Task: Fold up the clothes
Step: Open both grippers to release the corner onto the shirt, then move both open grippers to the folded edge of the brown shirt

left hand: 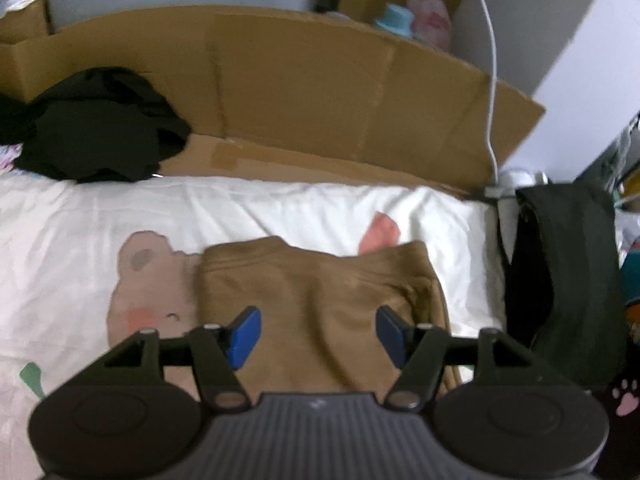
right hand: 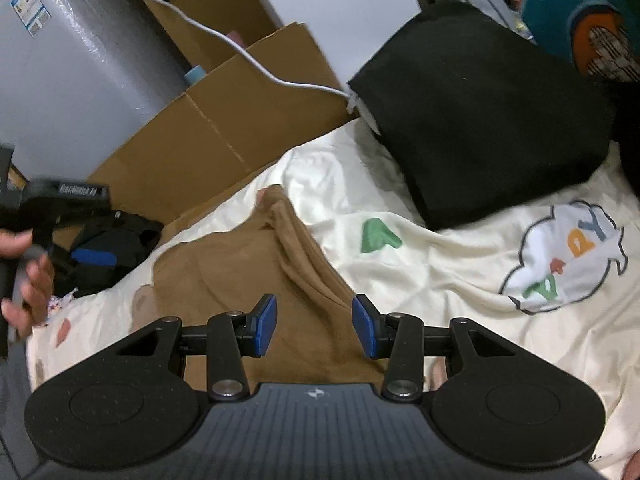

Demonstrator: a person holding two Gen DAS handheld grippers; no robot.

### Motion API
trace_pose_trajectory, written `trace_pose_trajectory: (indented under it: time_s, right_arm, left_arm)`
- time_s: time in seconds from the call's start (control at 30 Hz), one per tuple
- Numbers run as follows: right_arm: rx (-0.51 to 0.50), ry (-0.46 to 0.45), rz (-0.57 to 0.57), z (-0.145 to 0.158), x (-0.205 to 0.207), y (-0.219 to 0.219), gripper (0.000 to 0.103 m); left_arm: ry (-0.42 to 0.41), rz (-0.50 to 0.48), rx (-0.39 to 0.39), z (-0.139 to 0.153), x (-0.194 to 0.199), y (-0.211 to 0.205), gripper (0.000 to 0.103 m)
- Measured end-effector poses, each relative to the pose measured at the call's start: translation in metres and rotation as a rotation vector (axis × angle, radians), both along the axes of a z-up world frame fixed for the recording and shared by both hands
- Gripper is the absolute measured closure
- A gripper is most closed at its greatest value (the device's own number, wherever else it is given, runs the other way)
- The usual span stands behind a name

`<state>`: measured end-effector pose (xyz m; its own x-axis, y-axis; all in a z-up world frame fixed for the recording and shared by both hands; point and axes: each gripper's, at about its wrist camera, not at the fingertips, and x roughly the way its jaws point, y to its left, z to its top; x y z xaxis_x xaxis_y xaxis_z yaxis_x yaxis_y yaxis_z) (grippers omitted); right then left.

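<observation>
A brown garment (left hand: 316, 304) lies folded into a rough rectangle on a cream bedsheet (left hand: 280, 208) printed with a bear. My left gripper (left hand: 318, 334) is open and empty, hovering over the garment's near part. In the right wrist view the same brown garment (right hand: 248, 264) lies with a thick folded ridge running toward the far edge. My right gripper (right hand: 314, 326) is open and empty over the garment's near right edge. The left gripper (right hand: 92, 258), held in a hand, shows at the left of the right wrist view.
A crumpled black garment (left hand: 100, 128) lies at the back left on flattened cardboard (left hand: 320, 92). A black folded cloth (right hand: 484, 108) sits at the sheet's right end, also in the left view (left hand: 560, 280). A white cable (right hand: 224, 36) runs over the cardboard.
</observation>
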<state>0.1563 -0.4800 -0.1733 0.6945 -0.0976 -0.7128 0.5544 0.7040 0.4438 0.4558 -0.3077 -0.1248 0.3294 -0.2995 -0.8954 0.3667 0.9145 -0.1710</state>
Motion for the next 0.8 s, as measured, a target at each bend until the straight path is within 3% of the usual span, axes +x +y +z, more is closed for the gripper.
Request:
trace_pose_trajectory:
  time_s: [0.23, 0.47, 0.57, 0.8]
  right_arm:
    - [-0.113, 0.117, 0.09, 0.047, 0.032, -0.013, 0.057]
    - [-0.158, 0.194, 0.133, 0.08, 0.063, -0.027, 0.057]
    - [-0.248, 0.244, 0.209, 0.096, 0.08, -0.025, 0.057]
    - [-0.332, 0.281, 0.321, 0.106, 0.096, -0.02, 0.057]
  left_arm:
    - [0.013, 0.031, -0.004, 0.012, 0.013, 0.044, 0.038]
    - [-0.003, 0.048, -0.014, 0.021, 0.019, 0.065, 0.039]
    - [-0.002, 0.035, -0.01, 0.023, 0.02, 0.067, 0.039]
    - [0.018, 0.079, -0.045, 0.02, 0.022, 0.077, 0.039]
